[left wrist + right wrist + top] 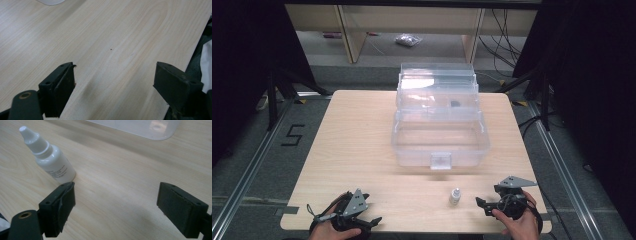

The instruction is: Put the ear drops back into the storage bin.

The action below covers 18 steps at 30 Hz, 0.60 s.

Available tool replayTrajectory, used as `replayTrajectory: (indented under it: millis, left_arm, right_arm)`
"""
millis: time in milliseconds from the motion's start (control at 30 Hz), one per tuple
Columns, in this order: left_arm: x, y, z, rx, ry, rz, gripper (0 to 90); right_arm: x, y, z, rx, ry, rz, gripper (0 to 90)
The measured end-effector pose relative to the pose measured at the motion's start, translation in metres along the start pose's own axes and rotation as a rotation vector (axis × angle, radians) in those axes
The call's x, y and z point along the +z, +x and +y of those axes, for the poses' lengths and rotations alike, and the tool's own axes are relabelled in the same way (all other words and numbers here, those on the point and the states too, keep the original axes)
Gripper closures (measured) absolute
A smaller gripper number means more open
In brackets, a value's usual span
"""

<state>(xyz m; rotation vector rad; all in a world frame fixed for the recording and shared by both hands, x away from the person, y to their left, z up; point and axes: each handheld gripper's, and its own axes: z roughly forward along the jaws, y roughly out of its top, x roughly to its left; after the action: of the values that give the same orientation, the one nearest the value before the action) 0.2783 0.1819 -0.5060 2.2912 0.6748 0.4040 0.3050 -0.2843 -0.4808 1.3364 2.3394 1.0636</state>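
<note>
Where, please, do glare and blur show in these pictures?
High view: glare whitens the clear box lid. Right gripper view: the dropper bottle is fairly sharp, the box corner behind it soft. Left gripper view: the table grain blurs toward the top.

bottle [454, 196] before box [441, 146] on table [357, 145]

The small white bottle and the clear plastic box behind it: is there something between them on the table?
No. In the high view, the stretch of table between the white bottle and the clear box is bare wood.
</note>
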Motion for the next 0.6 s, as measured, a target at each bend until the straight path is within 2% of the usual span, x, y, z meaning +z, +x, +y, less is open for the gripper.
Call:
replayTrajectory:
  millis: [33,67,100,133,200,300,367,433,467,500,533,567,600]
  left_arm:
    - [0.0,0.0,-0.0001,0.004,-0.005,0.001,16.7]
    - [-0.0007,0.0005,0.0003,0.019,-0.005,0.001,16.7]
    - [-0.0007,0.0005,0.0003,0.019,-0.005,0.001,16.7]
    - [-0.0002,0.0002,0.0002,0.001,-0.001,-0.001,16.7]
    - [-0.0002,0.0003,0.0001,0.002,0.0,-0.002,16.7]
    - [-0.0001,0.0002,0.0001,0.003,0.0,-0.002,16.7]
    - [-0.0001,0.0002,0.0002,0.002,-0.001,-0.002,16.7]
    - [-0.0001,0.0002,0.0,0.002,0.0,-0.001,16.7]
    - [0.0,0.0001,-0.0001,0.001,-0.001,0.0,16.7]
    - [0.0,0.0001,-0.0001,0.001,-0.001,0.0,16.7]
    - [0.0004,0.0006,0.0,0.006,0.002,0.002,16.7]
    - [0.001,-0.0001,-0.0002,0.0,-0.001,0.007,16.7]
    - [0.0003,0.0,-0.0002,0.002,-0.002,-0.001,16.7]
  right_arm:
    - [-0.0014,0.002,-0.0006,0.014,0.008,-0.022,16.3]
    - [-0.002,0.0007,0.0004,0.01,0.017,-0.017,16.3]
    - [-0.0017,0.0001,0.0006,-0.002,0.012,-0.016,16.4]
    - [-0.0017,0.0005,0.0008,0.003,0.018,-0.018,16.6]
    - [-0.0031,0.0025,0.0015,0.012,0.035,-0.017,16.9]
    - [-0.0027,0.0021,0.0027,-0.016,0.023,-0.012,17.3]
    - [-0.0052,0.0078,0.0035,0.037,0.054,-0.015,17.7]
    - [-0.0032,0.0053,0.0037,-0.023,0.04,-0.008,17.8]
    - [-0.005,0.0077,0.0049,-0.001,0.067,-0.01,17.9]
    - [-0.0046,0.0082,0.0048,-0.011,0.075,-0.012,18.2]
    - [-0.0034,0.0078,0.0053,-0.042,0.076,-0.008,18.7]
    - [-0.0046,0.0096,0.0066,-0.034,0.095,-0.001,19.0]
    - [-0.0027,0.0092,0.0058,-0.06,0.076,-0.009,18.9]
